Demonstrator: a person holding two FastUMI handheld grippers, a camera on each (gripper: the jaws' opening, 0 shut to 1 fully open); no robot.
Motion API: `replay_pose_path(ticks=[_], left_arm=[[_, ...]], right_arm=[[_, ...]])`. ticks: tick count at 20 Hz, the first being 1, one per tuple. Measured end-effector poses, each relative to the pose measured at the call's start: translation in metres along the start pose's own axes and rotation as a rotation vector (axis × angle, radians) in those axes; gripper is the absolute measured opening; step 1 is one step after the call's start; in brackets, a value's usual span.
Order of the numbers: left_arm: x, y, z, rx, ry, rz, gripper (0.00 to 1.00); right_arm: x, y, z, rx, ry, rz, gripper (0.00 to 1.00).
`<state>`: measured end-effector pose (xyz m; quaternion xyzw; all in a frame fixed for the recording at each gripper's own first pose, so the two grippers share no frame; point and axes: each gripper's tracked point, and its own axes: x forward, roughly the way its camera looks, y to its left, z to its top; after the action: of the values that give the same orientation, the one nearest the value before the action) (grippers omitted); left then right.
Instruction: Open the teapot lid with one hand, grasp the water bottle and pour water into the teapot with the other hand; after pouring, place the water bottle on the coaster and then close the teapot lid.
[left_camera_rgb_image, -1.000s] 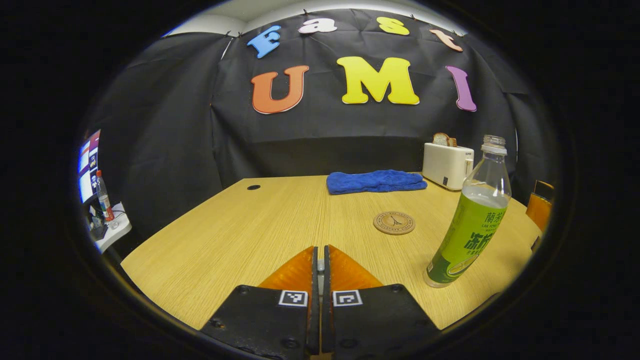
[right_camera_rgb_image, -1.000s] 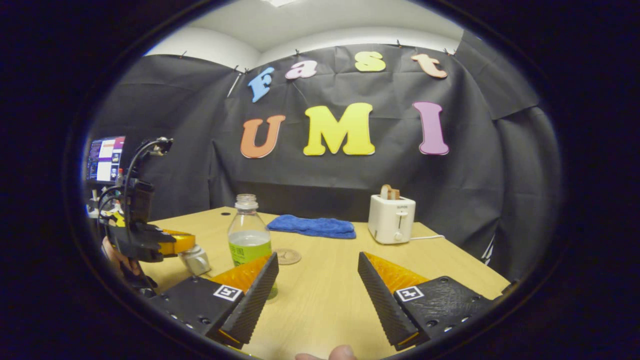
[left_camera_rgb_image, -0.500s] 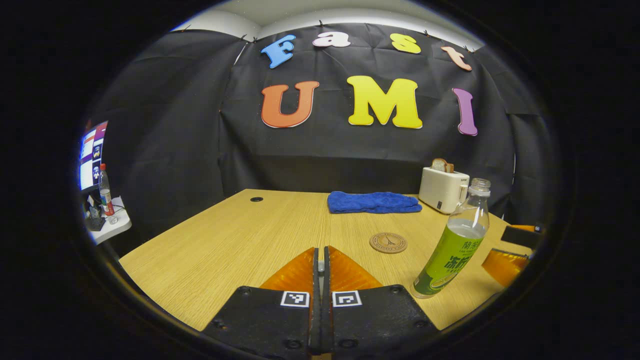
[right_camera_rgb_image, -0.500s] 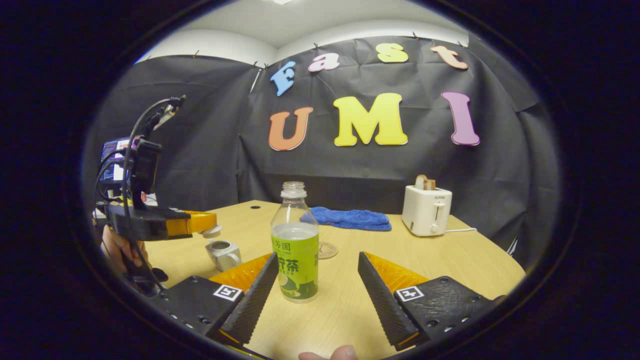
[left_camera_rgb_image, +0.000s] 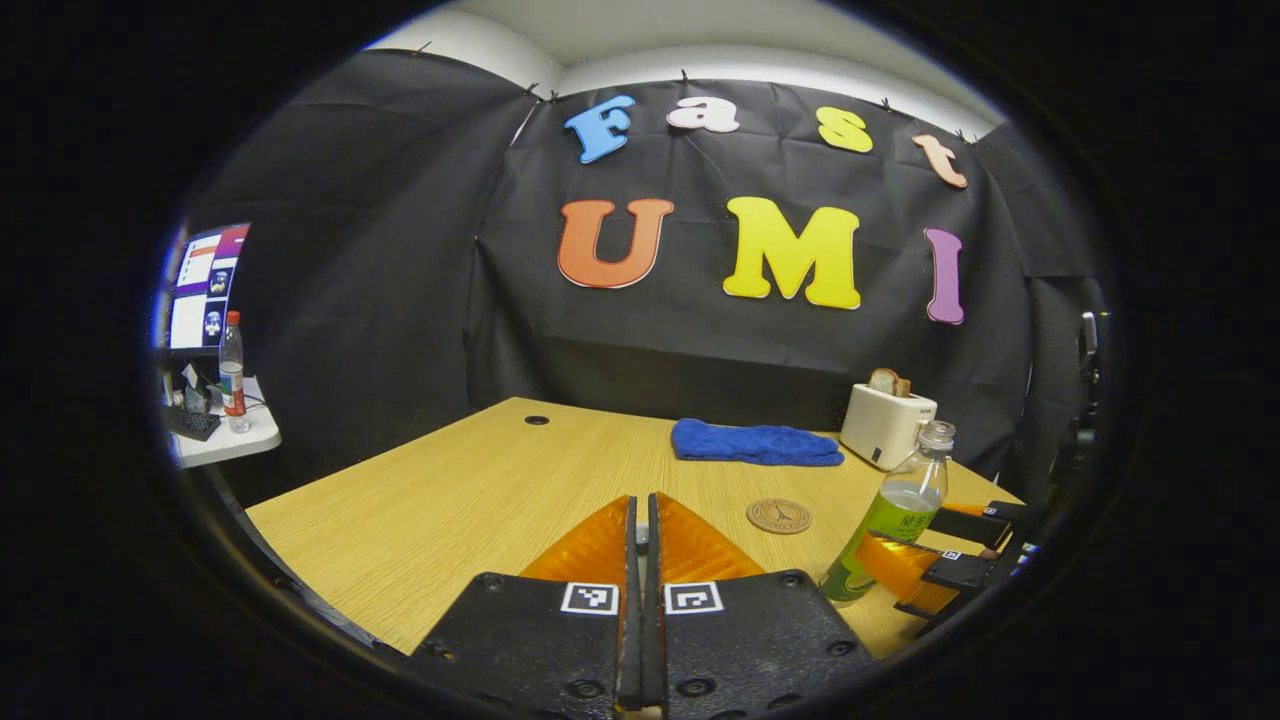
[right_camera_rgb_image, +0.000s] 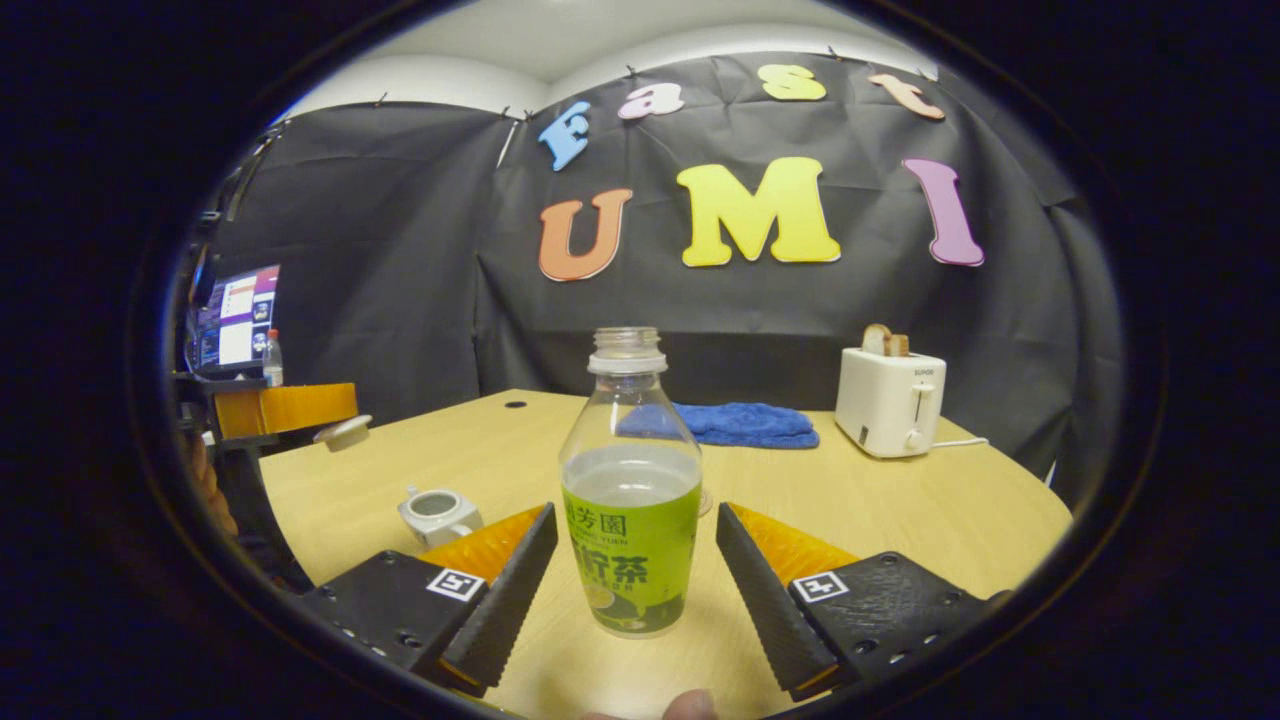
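A clear water bottle (right_camera_rgb_image: 630, 520) with a green label and no cap stands on the table between the fingers of my right gripper (right_camera_rgb_image: 636, 515). That gripper is open, a finger close on each side of the bottle. A small silver teapot (right_camera_rgb_image: 437, 512) sits uncovered to the left. Above it, my left gripper (right_camera_rgb_image: 285, 408) holds the teapot lid (right_camera_rgb_image: 343, 432) in the air. In the left gripper view my left gripper (left_camera_rgb_image: 641, 500) is shut, and the bottle (left_camera_rgb_image: 890, 520) stands at the right with my right gripper (left_camera_rgb_image: 950, 570) around it. A round wooden coaster (left_camera_rgb_image: 779, 516) lies beyond.
A blue towel (right_camera_rgb_image: 745, 423) and a white toaster (right_camera_rgb_image: 890, 400) with bread sit at the back of the wooden table (right_camera_rgb_image: 900, 510). Off the table's left side are a monitor (right_camera_rgb_image: 235, 315) and a side shelf with a small bottle (left_camera_rgb_image: 232, 372).
My right gripper has swung and closed in, so the bottle now stands between its fingers. My left gripper has risen higher with the lid, away from the teapot.
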<state>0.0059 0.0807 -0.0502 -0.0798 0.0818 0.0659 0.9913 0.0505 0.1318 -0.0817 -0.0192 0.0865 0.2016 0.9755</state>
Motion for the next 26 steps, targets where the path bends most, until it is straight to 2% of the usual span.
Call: replay_pose_path(ticks=[1, 2, 3, 4, 6, 9, 12, 18, 26], left_arm=[[-0.001, 0.003, 0.002, -0.003, -0.003, 0.004, 0.03], [-0.001, 0.006, 0.004, -0.005, -0.008, 0.004, 0.03], [-0.001, 0.006, 0.007, -0.003, -0.016, 0.001, 0.03], [-0.001, 0.008, 0.008, 0.004, -0.021, 0.000, 0.03], [-0.001, 0.014, 0.012, 0.011, -0.037, 0.003, 0.03], [0.001, 0.015, 0.014, 0.020, -0.053, -0.008, 0.03], [0.002, 0.014, 0.016, 0.019, -0.057, -0.039, 0.02], [-0.004, 0.024, 0.019, 0.067, -0.071, -0.086, 0.02], [-0.004, 0.062, 0.012, 0.064, -0.048, -0.034, 0.02]], right_arm=[[0.000, 0.003, 0.004, 0.005, -0.005, 0.001, 0.94], [0.001, 0.006, 0.006, 0.003, -0.009, 0.000, 0.87], [0.003, 0.009, 0.011, -0.006, -0.015, 0.011, 0.72], [0.001, 0.016, 0.015, -0.031, -0.020, 0.032, 0.76], [0.003, 0.024, 0.030, -0.161, -0.049, 0.049, 0.72], [0.013, 0.028, 0.047, -0.414, -0.082, 0.018, 0.70], [0.032, 0.033, 0.044, -0.705, -0.049, 0.006, 0.71], [0.056, 0.041, 0.032, -1.068, 0.002, 0.034, 0.72], [0.068, 0.058, 0.036, -1.514, -0.094, -0.003, 0.72]])
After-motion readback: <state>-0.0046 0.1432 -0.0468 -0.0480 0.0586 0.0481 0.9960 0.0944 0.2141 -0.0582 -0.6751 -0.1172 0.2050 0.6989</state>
